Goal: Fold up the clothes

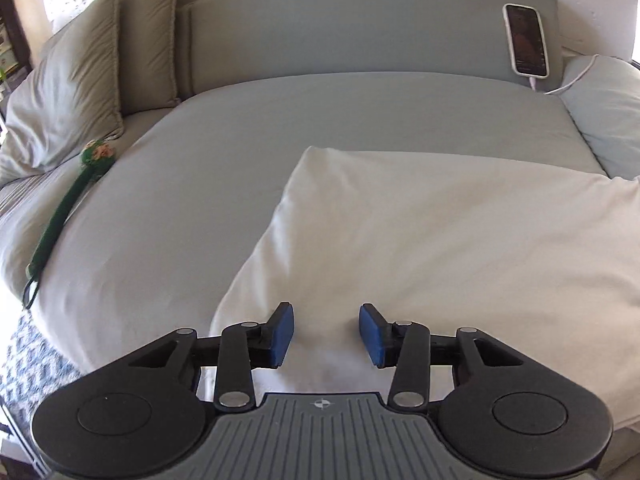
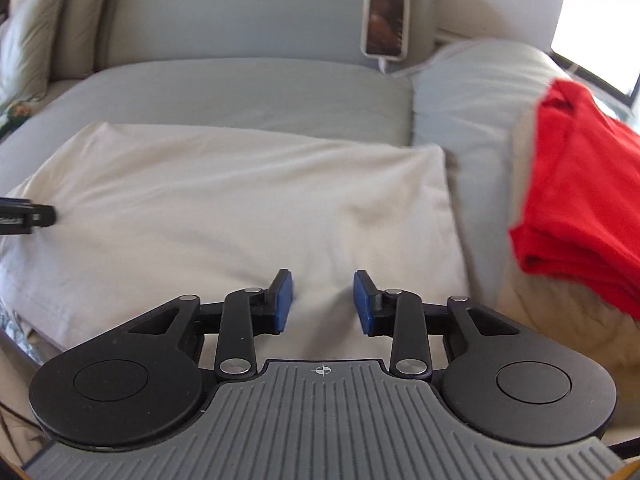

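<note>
White cloth (image 1: 420, 232) lies flat, bare grey sofa seat (image 1: 200, 184) beyond its edges

A phone (image 1: 527, 40) leans upright against the grey sofa backrest (image 1: 360, 24) at upper right, a white cable (image 1: 576, 76) trailing from its base. Beige pillows (image 1: 80, 76) stand at upper left, above a green knitted strap (image 1: 68, 208). A patterned rug (image 1: 28, 364) shows lower left.

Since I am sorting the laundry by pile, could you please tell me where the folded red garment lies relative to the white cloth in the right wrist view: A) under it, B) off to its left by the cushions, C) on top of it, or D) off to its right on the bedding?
D: the red garment rests on bedding right of the white cloth, apart from it.
</note>
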Available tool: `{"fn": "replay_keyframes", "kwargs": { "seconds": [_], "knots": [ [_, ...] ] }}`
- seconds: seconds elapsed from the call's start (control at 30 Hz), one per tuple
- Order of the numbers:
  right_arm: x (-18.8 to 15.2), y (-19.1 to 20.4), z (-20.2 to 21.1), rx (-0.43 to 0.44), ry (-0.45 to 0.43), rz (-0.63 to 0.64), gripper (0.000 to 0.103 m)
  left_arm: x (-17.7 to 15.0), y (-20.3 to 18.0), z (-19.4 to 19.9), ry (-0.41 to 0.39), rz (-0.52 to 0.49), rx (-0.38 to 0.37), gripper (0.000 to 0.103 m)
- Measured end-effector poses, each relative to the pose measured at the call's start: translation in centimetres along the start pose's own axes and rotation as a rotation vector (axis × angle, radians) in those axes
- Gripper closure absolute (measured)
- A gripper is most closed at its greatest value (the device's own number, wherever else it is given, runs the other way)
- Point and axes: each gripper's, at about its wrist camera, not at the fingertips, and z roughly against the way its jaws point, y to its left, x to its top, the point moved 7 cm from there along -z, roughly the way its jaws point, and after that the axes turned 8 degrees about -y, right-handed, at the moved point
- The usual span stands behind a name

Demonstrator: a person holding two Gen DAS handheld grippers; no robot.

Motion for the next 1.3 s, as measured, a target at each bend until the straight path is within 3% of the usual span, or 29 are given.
{"fn": "replay_keyframes", "kwargs": {
  "seconds": [0.1,0.17,0.27,0.43,0.5,0.6,0.73,0.8,0.97,1.3],
  "knots": [
    [-1.4,-4.2,1.3,-0.006,0.073,-0.197,0.064,-0.7,1.4,1.3,0.022,0.028,0.033,0.061],
    [-1.6,-6.0,2.4,-0.069,0.099,-0.255,0.062,-0.7,1.7,2.6,-0.005,0.046,0.067,0.061],
    [-1.0,-6.3,4.9,-0.027,0.008,-0.311,0.062,-0.3,0.7,5.0,-0.068,0.055,0.053,0.061],
    [0.8,-1.5,5.6,0.119,-0.057,-0.229,0.062,-0.1,-4.9,6.6,-0.124,0.013,-0.139,0.058],
    [0.7,0.8,5.2,0.161,-0.059,-0.168,0.062,-1.1,-7.2,5.9,-0.115,-0.033,-0.182,0.058],
    [-0.5,2.5,3.9,0.182,-0.011,-0.111,0.062,-3.5,-8.8,4.5,-0.018,-0.076,-0.196,0.058],
    [-2.2,1.5,4.2,0.167,0.087,-0.102,0.061,-4.6,-8.5,5.5,0.034,-0.108,-0.183,0.057],
    [-3.1,0.7,5.2,0.161,0.148,-0.125,0.060,-4.8,-8.1,6.2,0.053,-0.078,-0.194,0.057],
    [-5.0,-0.2,7.5,0.262,0.106,-0.267,0.048,-5.5,-8.4,7.5,0.066,-0.035,-0.213,0.056],
    [-5.8,0.7,7.4,0.305,0.127,-0.285,0.048,-5.4,-7.9,7.8,0.051,-0.006,-0.179,0.051]
  ]
}}
